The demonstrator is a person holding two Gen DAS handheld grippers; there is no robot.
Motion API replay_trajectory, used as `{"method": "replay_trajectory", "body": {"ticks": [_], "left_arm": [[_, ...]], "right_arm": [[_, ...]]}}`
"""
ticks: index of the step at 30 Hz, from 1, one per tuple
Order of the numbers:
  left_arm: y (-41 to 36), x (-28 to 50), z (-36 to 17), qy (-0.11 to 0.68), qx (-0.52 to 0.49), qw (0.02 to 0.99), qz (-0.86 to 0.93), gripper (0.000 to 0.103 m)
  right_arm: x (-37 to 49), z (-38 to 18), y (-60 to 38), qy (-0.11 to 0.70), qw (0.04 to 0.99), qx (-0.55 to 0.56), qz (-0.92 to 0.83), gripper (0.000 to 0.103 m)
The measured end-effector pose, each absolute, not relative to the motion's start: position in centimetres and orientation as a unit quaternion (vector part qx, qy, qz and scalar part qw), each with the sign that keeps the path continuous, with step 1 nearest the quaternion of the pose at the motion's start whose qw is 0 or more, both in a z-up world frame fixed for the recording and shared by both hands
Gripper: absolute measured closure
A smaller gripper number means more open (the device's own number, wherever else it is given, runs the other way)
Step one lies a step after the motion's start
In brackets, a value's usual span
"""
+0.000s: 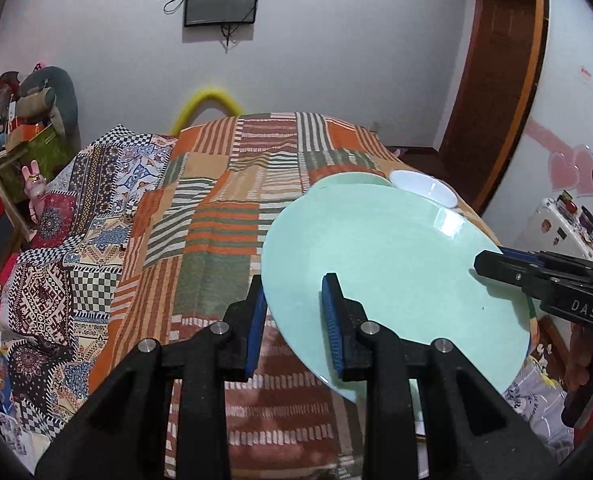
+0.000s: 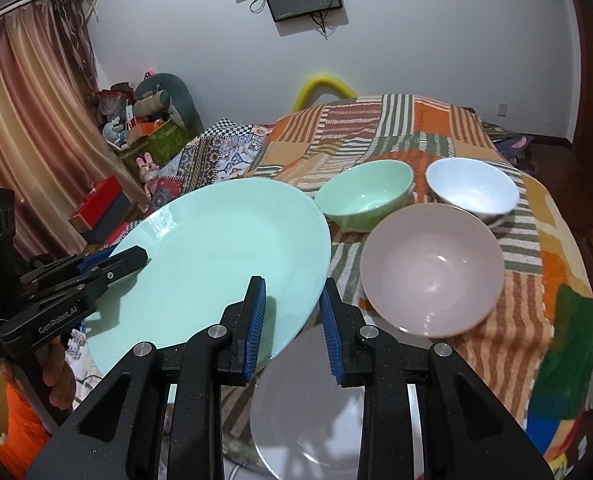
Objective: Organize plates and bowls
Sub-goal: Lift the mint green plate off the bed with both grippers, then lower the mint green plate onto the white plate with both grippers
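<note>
**Mint plate held at both rims**

Across the lower half of both views spreads the patchwork cloth of orange, green and cream stripes [image 2: 436, 132] covering the table. Lifted clear of it, at the centre of each frame, is the large round mint-green glazed plate [image 2: 216, 256], tilted and gripped on two sides: the left gripper [image 1: 294, 322] has its blue-padded jaws closed on the plate's near-left rim, one pad on top, one beneath, while the right gripper [image 2: 292, 320] pinches the opposite edge the same way — its black arm enters the left wrist view from the right.

Below the raised plate, at the bottom of the right wrist view, lies a round grey plate [image 2: 308, 412] flat on the cloth. Right of centre sits a wide pink bowl [image 2: 432, 268]; behind it a pale green bowl [image 2: 366, 194] and a white bowl [image 2: 472, 188] stand side by side, upright.
</note>
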State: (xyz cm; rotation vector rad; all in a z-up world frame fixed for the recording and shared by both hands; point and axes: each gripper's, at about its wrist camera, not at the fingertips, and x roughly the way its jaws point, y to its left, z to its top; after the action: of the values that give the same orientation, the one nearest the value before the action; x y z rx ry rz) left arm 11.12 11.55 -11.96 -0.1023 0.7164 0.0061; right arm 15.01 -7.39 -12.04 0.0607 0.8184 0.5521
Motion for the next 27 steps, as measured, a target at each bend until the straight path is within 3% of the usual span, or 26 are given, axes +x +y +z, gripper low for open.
{"method": "replay_trajectory", "body": {"ticks": [27], "left_arm": [[5.7,8.2,-15.6,0.406,-0.055,0.911,-0.044,0.075]], "right_arm": [[10.0,-14.6,-13.4,0.409,0.882,0.060,0.227,0.078]]}}
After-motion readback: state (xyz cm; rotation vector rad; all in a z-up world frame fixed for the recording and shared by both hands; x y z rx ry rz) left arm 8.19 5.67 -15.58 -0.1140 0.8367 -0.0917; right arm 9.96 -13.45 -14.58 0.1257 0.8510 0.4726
